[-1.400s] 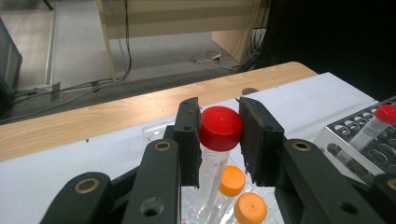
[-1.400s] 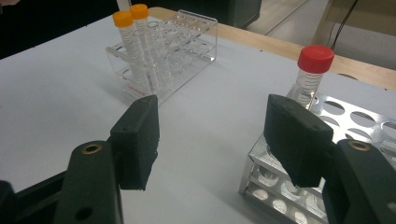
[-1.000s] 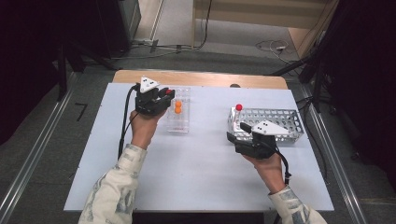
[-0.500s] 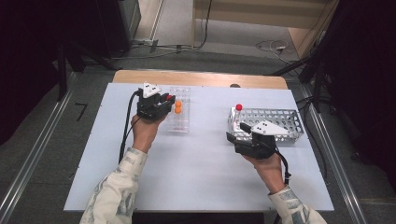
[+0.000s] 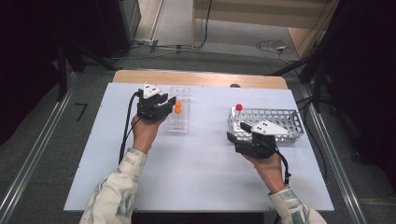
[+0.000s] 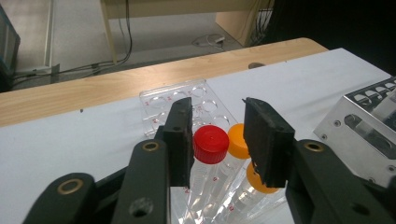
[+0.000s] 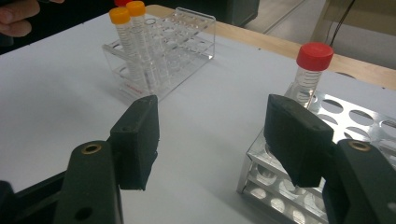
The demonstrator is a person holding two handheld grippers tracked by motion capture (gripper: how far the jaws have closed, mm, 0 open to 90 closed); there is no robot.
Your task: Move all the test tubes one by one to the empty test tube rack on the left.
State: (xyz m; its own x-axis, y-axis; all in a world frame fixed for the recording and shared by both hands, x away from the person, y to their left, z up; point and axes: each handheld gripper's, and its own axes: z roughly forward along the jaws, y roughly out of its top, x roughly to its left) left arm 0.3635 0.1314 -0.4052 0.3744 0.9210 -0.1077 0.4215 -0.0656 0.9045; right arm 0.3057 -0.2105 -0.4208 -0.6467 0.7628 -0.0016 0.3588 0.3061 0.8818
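A clear plastic rack [image 6: 187, 100] [image 5: 180, 112] holds a red-capped tube [image 6: 211, 143] and two orange-capped tubes [image 6: 238, 140]. My left gripper [image 6: 217, 116] [image 5: 169, 103] straddles the red cap. Its jaws have just been opening: the left one is close against the cap, while a gap shows at the right one. The tube stands in the rack. My right gripper [image 7: 212, 105] [image 5: 237, 131] is open with nothing between its jaws, at the near left corner of a metal rack [image 5: 280, 116] [image 7: 275, 186]. A second red-capped tube [image 7: 312, 70] [image 5: 238, 108] stands in that rack's far left corner.
The white table top [image 5: 201, 172] ends at a wooden strip [image 5: 201, 78] along its far edge. Bare white surface lies between the two racks and in front of them. Cables run over the floor beyond the table.
The left gripper's jaws have parted a little and the hand has shifted slightly toward the near side of the clear rack. The right gripper has not moved.
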